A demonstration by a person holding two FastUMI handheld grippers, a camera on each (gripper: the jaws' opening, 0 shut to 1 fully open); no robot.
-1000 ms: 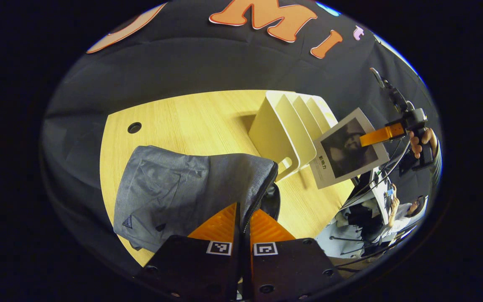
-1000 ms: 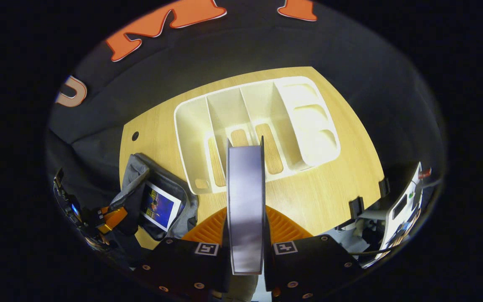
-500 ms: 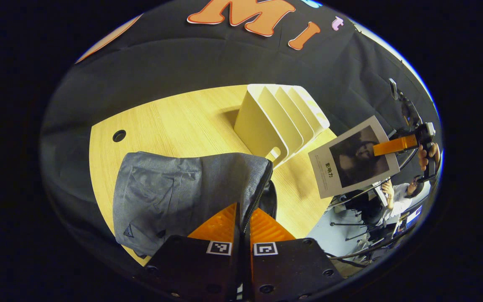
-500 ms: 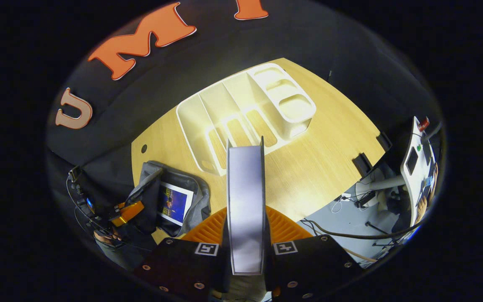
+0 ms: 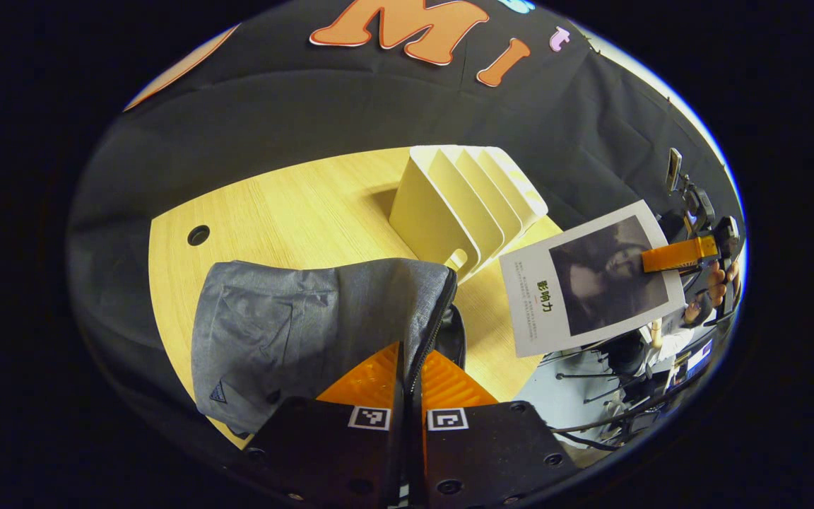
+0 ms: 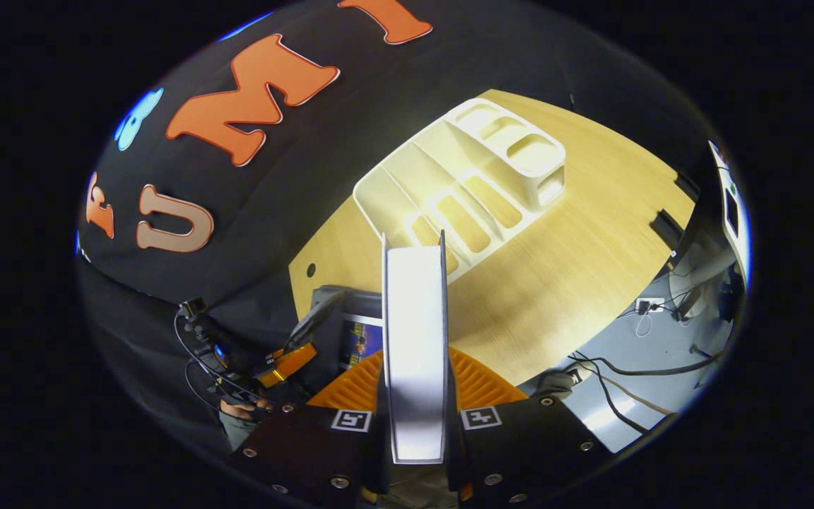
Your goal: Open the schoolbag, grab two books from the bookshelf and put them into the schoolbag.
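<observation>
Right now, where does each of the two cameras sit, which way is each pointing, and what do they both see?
Left gripper view: rides the left gripper, low at the table edge, facing across the grey schoolbag whose zipper edge its fingers pinch; the right gripper and a hand show farther off.
Right gripper view: rides the right gripper, high, looking down past the book in its fingers.
Shared: bookshelf, wooden table, schoolbag, held book.
</observation>
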